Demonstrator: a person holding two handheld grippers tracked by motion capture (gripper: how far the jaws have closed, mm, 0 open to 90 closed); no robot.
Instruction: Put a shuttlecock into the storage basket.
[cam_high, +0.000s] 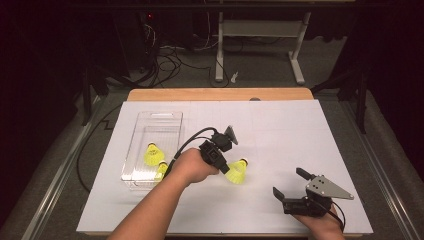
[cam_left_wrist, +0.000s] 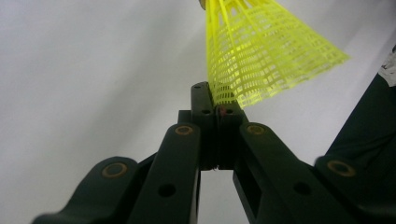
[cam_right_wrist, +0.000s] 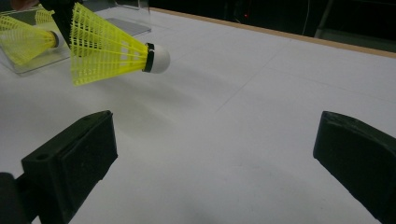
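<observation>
Inventory, near to far, as I see it from my end:

1. R gripper (cam_high: 287, 184) – nearest me, low on the R side of the sheet, in my R hand (cam_high: 322, 222). Jaws wide apart, nothing between; in its own view (cam_right_wrist: 210, 154) bare white sheet lies in the gap.

2. L arm – forearm comes up from the bottom edge, L hand (cam_high: 192, 167) wrapped round the L gripper (cam_high: 226, 167) near mid-sheet. Jaws together, clamped on the rim of the shuttle's skirt; its own view (cam_left_wrist: 215, 100) has the two tips pressed flat w/ yellow mesh pinched at the top.

3. Shuttle (cam_high: 236, 171) – yellow mesh skirt, white cork w/ black band. Held by the L gripper, cork pointing away from the hand toward the R side. In the R gripper view (cam_right_wrist: 109, 45) it sits roughly level, a soft shadow on the sheet beneath it; can't tell for sure if it's off the sheet. Just R of the tray, well apart from the R gripper.

4. Tray (cam_high: 172, 117) – clear plastic, L of centre, long side running away from me. Two more yellow shuttles inside at the near end: one (cam_high: 151, 154) mid-tray, one (cam_high: 161, 171) by the near R corner, close to my L wrist.

5. Sheet (cam_high: 280, 130) – white, covers most of the table (cam_high: 220, 94); wood edge shows at the far side.

6. Beyond: dark floor, cables, white desk legs (cam_high: 220, 50).
</observation>
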